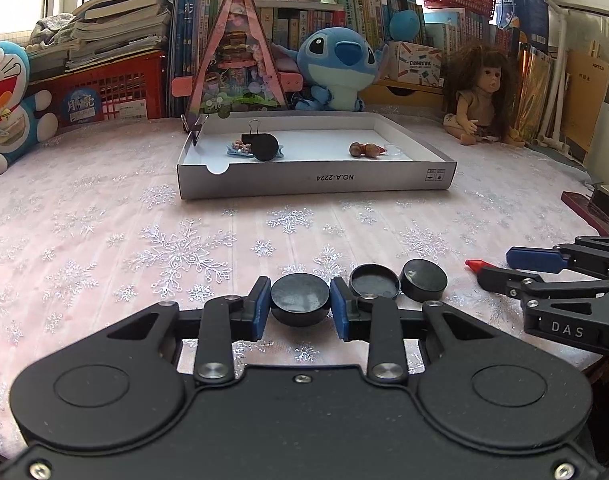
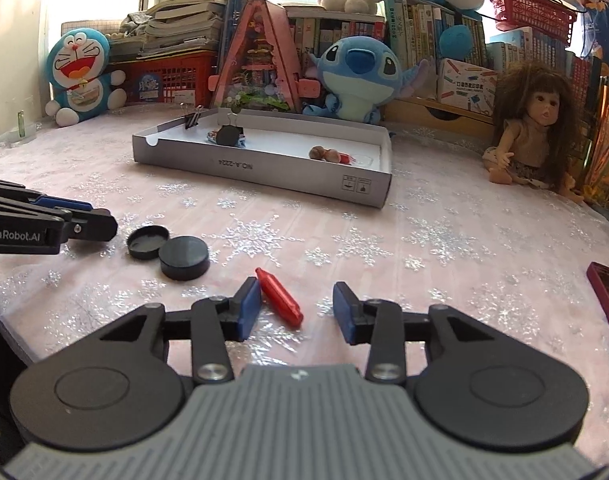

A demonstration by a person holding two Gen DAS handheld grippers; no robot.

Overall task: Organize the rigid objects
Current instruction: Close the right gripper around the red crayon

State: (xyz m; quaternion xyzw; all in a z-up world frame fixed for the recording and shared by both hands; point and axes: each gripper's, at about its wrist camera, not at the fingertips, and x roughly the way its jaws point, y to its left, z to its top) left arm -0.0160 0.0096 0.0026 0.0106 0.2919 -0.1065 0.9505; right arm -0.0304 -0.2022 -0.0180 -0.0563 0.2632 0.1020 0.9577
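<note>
Partly done: tray [image 1: 312, 190] already holds a clip, nuts and one black disc. Left gripper [image 1: 300, 304] jaws closed on another black disc [image 1: 300, 295] low over the surface; right gripper [image 2: 296, 312] jaws wide around red crayon [image 2: 279, 296]. Two caps [image 1: 398, 280] still loose.

Black discs [image 1: 300, 299], red capsule [image 2: 279, 297], white tray [image 1: 312, 182], pink snowflake-patterned tablecloth [image 1: 184, 248], blue gripper pads [image 1: 339, 307]

The left gripper [image 1: 300, 305] was matte black, with blue pads on its fingers [image 1: 261, 307], silver screws at the linkage joints and two round raised discs on its body; its side carried white "GenRobot.AI" lettering. The right gripper [image 2: 297, 309] had the same black links, blue pads and silver screws, but a ribbed grey centre plate, and "DAS" in white on its side.
</note>
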